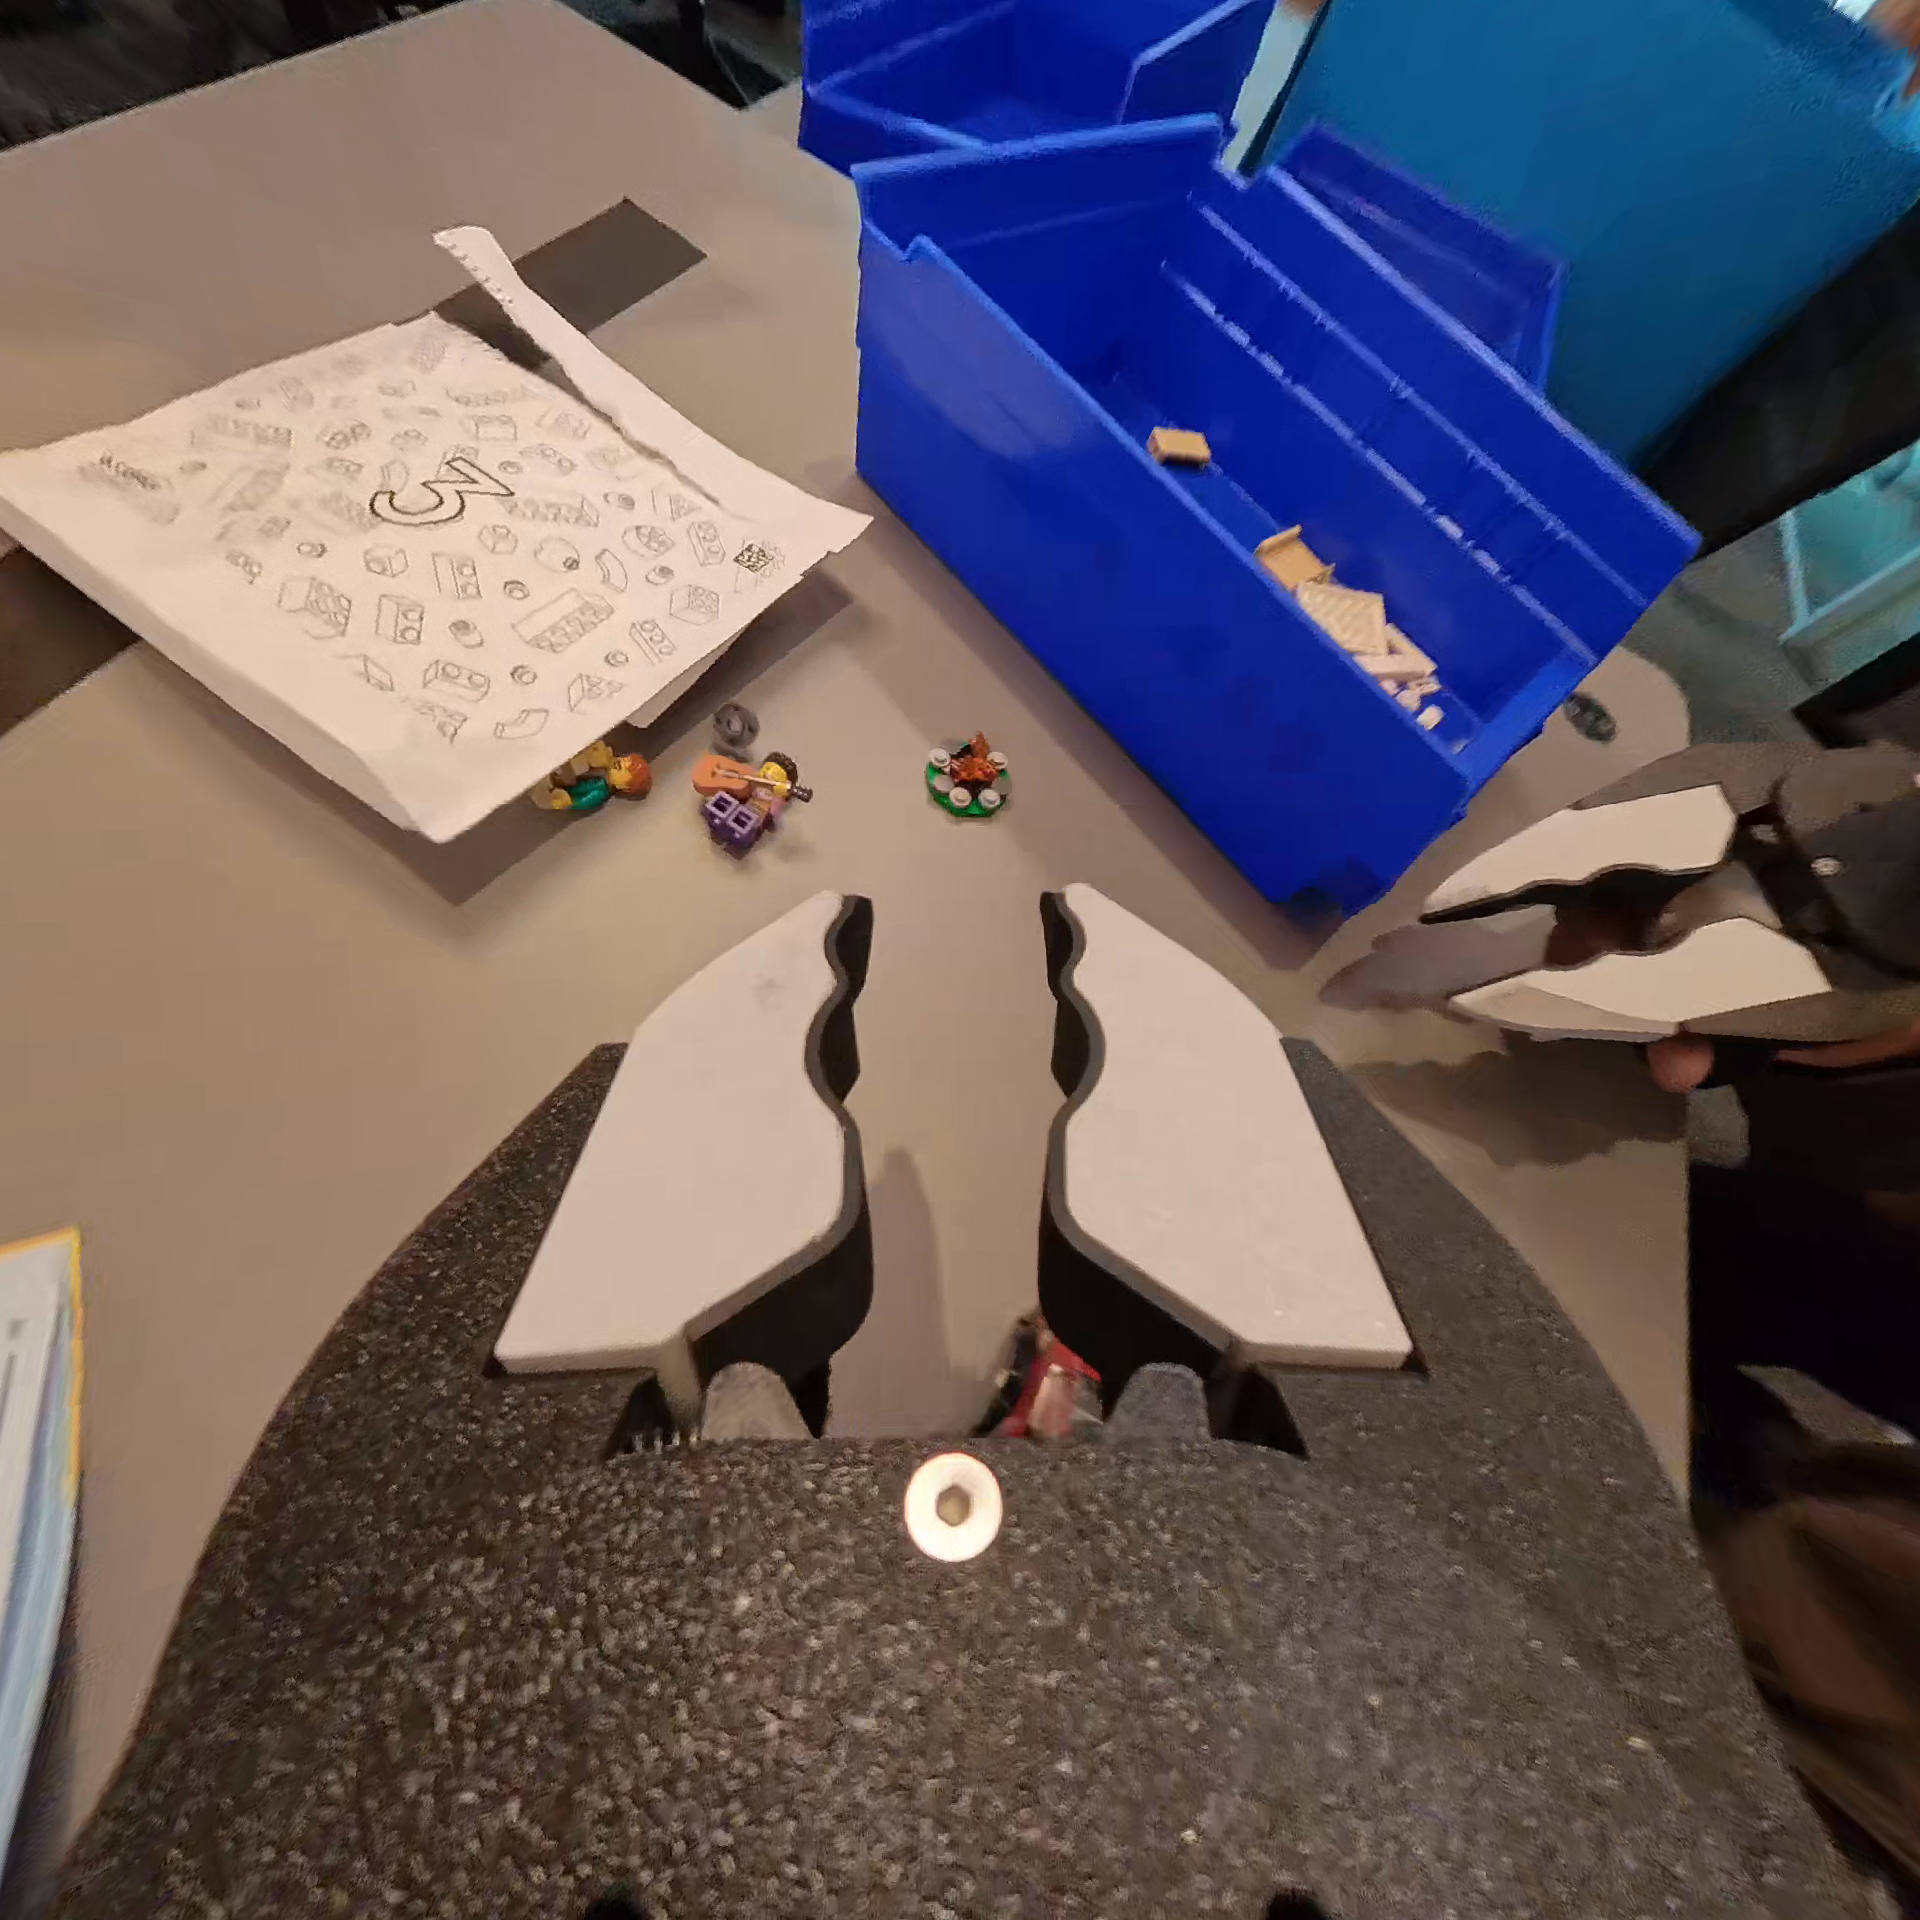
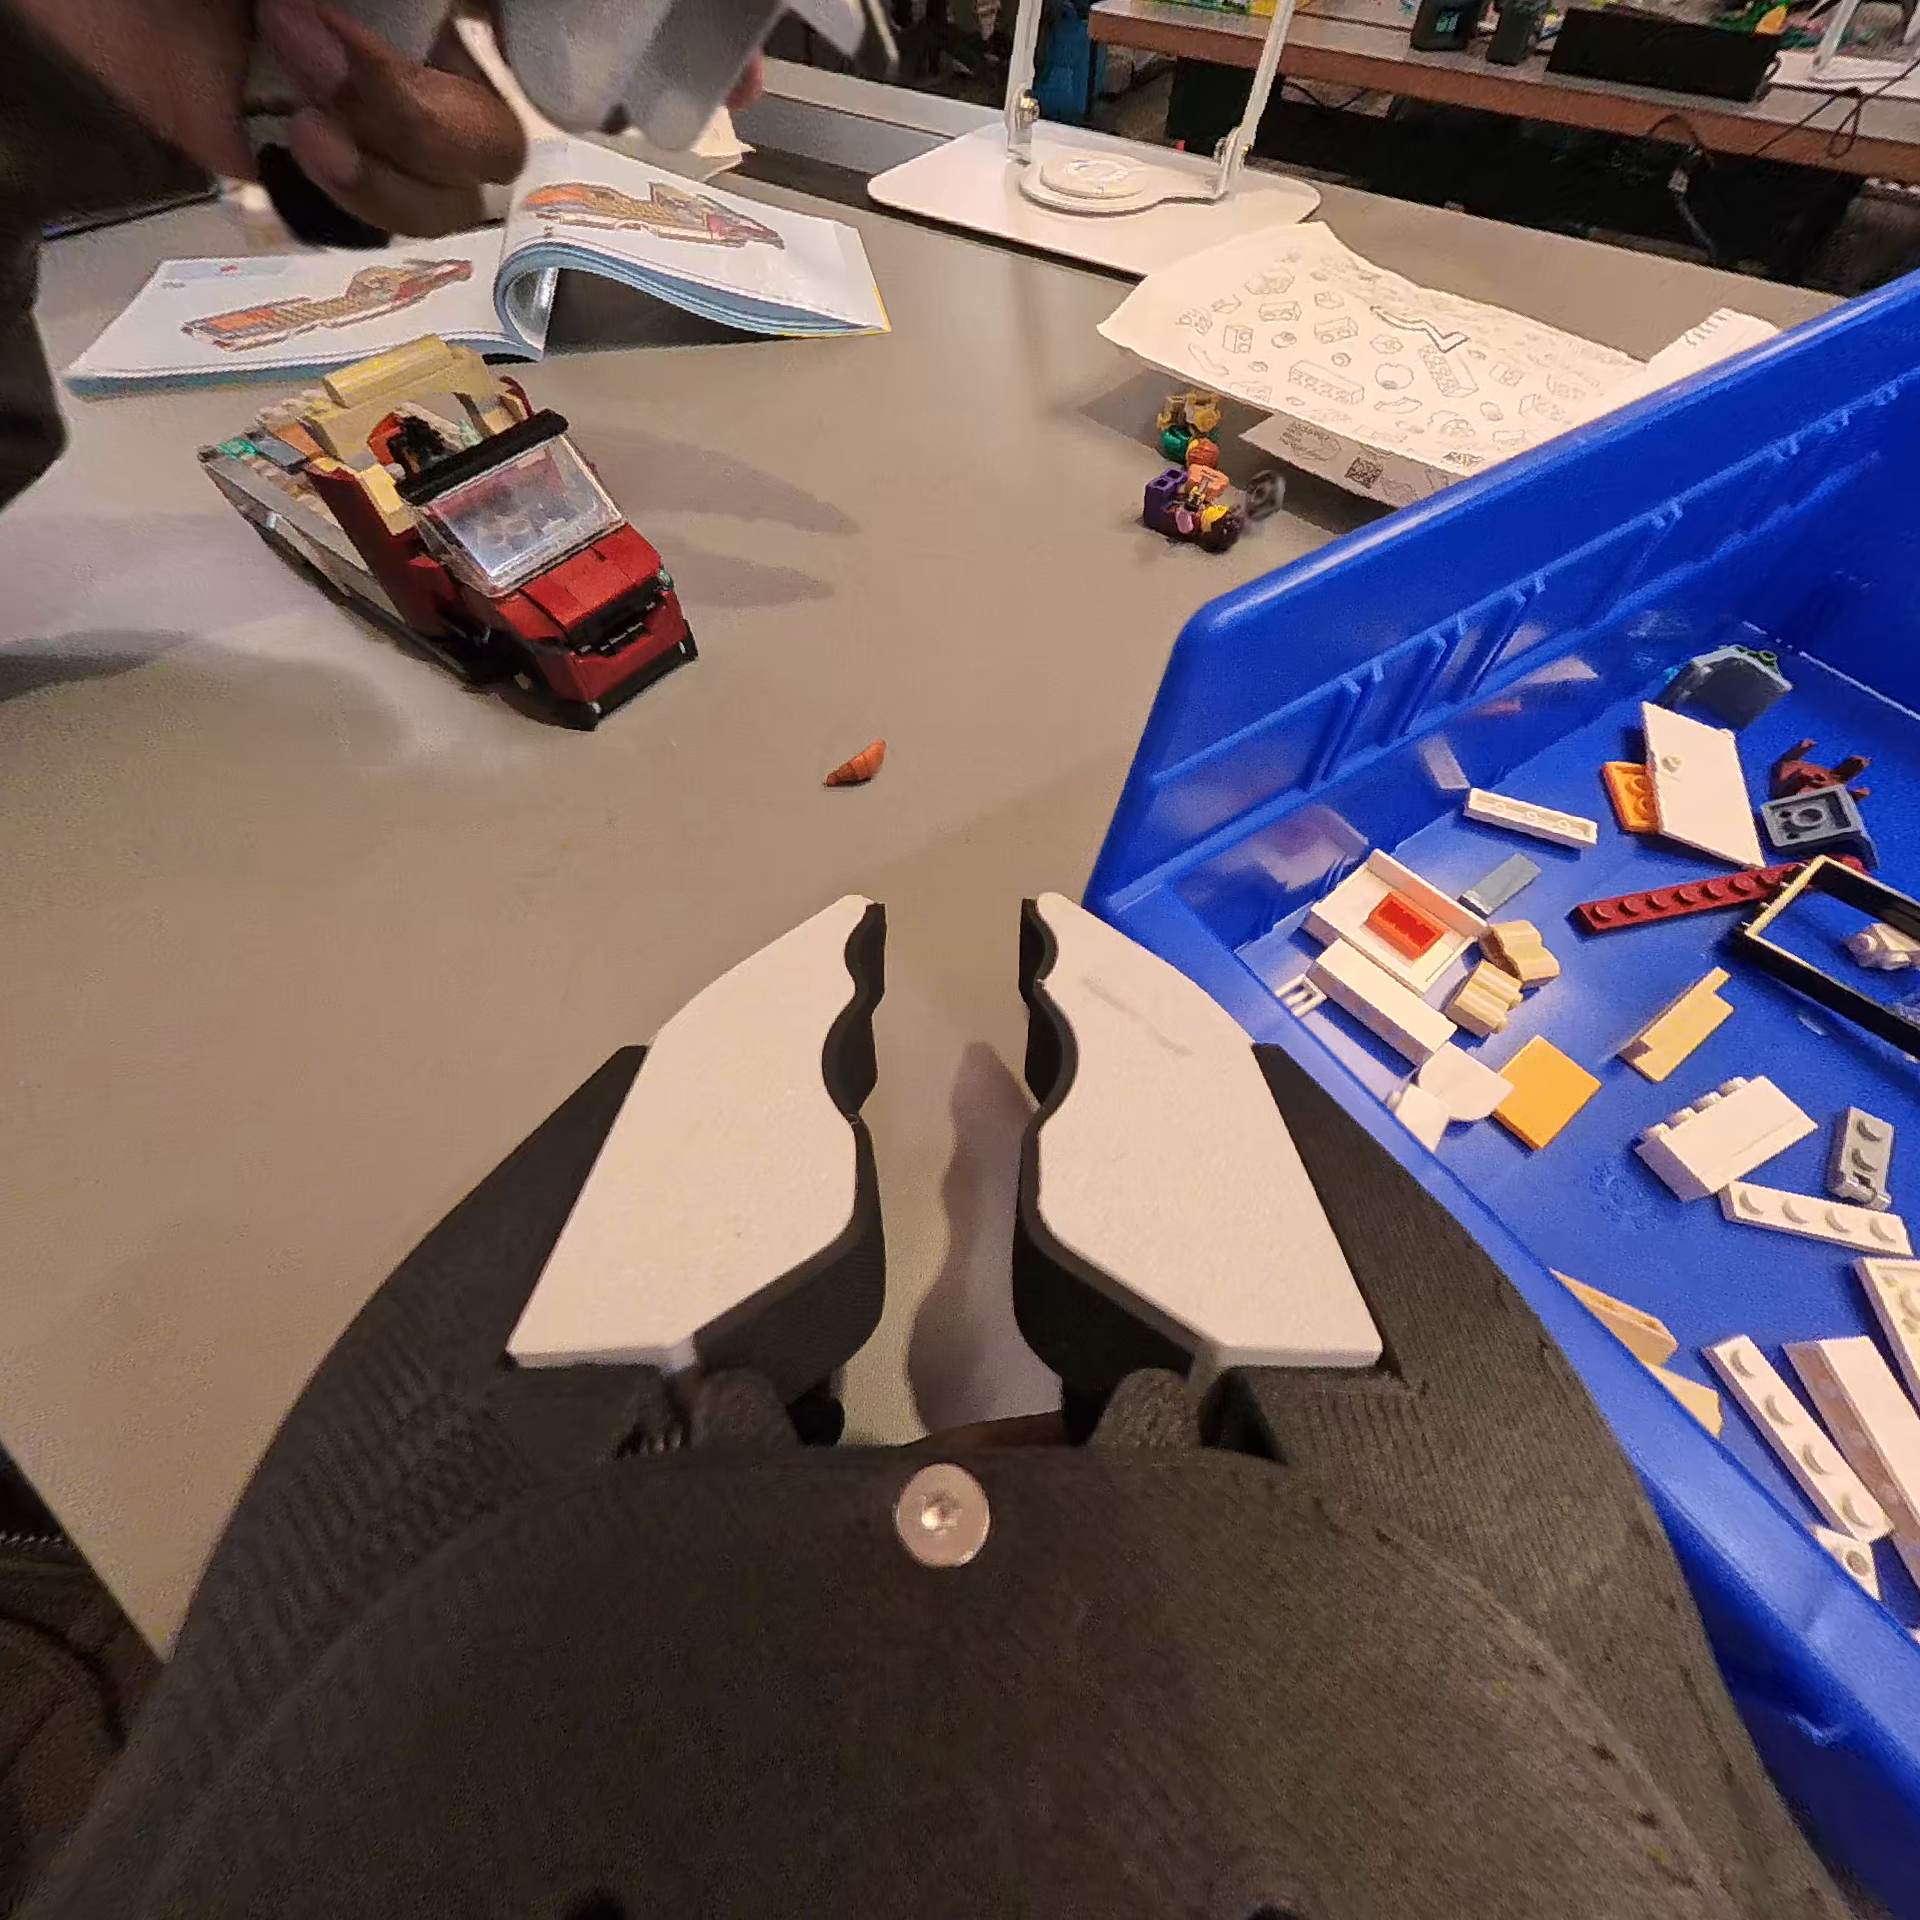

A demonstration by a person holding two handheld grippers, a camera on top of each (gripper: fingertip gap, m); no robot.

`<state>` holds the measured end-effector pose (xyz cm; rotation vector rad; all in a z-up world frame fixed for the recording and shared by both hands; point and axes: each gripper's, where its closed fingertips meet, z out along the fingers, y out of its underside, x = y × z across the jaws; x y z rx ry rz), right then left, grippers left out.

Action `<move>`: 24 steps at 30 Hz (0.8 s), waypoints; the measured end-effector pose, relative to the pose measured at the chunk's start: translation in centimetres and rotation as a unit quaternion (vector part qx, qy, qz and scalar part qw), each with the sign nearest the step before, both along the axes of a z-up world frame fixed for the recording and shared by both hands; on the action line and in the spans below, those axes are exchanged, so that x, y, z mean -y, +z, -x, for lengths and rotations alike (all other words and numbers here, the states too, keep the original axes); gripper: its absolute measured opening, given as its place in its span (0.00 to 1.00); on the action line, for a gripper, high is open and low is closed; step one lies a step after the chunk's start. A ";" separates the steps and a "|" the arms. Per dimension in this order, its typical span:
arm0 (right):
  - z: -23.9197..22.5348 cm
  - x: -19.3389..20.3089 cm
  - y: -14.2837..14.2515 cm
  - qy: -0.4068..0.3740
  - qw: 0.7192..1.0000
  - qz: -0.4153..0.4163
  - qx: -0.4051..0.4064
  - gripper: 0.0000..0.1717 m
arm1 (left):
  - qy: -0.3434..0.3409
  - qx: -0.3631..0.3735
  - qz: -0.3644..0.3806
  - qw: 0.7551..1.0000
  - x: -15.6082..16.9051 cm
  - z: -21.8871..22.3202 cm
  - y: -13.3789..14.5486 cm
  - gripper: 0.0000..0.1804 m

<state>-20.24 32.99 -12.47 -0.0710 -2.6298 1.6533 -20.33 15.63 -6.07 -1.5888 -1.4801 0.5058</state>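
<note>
Landmark: storage bin (image 2: 1195, 727) on the tabletop (image 2: 520, 935), loose bricks (image 2: 1538, 997) inside it. Left of the bin: croissant piece (image 2: 858, 766), farther left the brick-built car (image 2: 457, 530). Behind the car, an open instruction booklet (image 2: 665, 260). Behind the bin's left corner: two minifigures (image 2: 1195, 488), partly under a printed paper bag (image 2: 1351, 353). Campfire build (image 1: 968, 777) between the minifigures and the bin. Behind the bag, a stand base (image 2: 1091, 187).

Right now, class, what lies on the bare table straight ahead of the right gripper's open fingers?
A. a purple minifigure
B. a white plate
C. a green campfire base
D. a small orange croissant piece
D: the small orange croissant piece lies alone on the grey table ahead of the right gripper, whose fingers hold nothing.
</note>
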 end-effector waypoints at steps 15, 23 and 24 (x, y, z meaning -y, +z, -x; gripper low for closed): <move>0.0 -0.4 -0.6 0.026 0.999 -0.017 0.039 0.14 | -0.101 0.223 0.199 0.949 1.5 11.0 -9.9 0.13; 0.1 -0.3 -0.5 0.040 0.998 -0.012 0.052 0.14 | -0.096 0.284 0.242 0.923 2.2 13.2 -12.1 0.12; 0.0 -0.3 -0.4 0.042 0.998 -0.010 0.054 0.14 | -0.100 0.290 0.238 0.922 2.0 13.2 -12.1 0.09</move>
